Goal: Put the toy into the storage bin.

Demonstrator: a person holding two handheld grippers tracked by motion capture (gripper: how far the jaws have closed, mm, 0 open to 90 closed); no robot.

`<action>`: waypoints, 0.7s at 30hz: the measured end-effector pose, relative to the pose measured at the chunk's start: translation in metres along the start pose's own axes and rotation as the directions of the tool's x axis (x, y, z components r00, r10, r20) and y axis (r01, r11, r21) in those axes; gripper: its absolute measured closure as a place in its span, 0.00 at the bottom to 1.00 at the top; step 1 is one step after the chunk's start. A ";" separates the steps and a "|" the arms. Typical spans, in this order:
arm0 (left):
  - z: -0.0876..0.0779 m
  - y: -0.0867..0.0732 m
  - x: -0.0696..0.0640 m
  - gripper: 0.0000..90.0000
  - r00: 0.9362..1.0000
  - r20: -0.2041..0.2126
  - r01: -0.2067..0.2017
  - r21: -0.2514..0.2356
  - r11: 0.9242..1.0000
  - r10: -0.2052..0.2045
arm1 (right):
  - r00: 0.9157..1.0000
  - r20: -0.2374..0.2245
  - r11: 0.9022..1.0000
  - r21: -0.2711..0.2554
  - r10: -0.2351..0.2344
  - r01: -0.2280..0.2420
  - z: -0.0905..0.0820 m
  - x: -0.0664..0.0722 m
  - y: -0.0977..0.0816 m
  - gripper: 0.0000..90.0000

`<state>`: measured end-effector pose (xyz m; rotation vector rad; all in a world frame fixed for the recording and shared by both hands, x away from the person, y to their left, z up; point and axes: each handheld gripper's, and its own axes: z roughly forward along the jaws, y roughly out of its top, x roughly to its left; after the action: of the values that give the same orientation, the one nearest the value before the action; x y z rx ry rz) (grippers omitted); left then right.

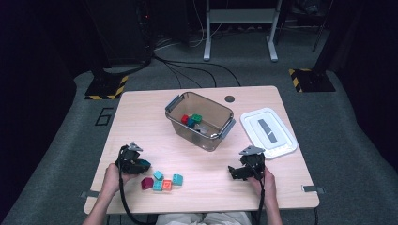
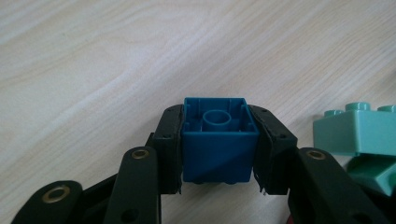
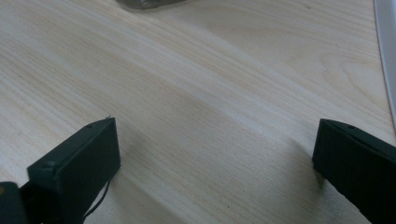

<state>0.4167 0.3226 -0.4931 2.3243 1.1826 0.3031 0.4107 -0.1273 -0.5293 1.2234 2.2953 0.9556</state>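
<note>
Blue brick over pale wood-grain table, grey carpet around.

Both the left gripper and the right gripper are black, each topped by a grey three-cornered plate and trailing a black cable. The left gripper's linkage arms carry brass-coloured pivot rivets, and small screws dot its flat rectangular pads. The person's forearms are bare.

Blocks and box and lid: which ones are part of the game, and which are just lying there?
Part of the job:
left gripper, shut on the blue block
loose blocks
bin with blocks inside

Just lying about:
white lid
right gripper, open over bare table
</note>
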 end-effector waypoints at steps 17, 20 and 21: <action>-0.024 0.031 0.000 0.65 0.998 -0.018 -0.057 -0.046 0.997 0.056 | 1.000 -0.001 1.000 -0.003 0.001 -0.001 0.001 0.000 0.001 0.00; -0.028 0.038 -0.002 0.65 0.997 -0.029 -0.070 -0.053 0.996 0.069 | 1.000 -0.005 1.000 0.002 0.008 -0.008 0.001 0.001 0.001 0.00; -0.030 0.040 -0.002 0.65 0.997 -0.029 -0.075 -0.051 0.996 0.073 | 1.000 -0.006 1.000 0.001 0.009 -0.009 0.001 0.001 0.001 0.00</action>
<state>0.4306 0.3113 -0.4466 2.3289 1.0902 0.3888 0.4113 -0.1258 -0.5291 1.2335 2.2972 0.9625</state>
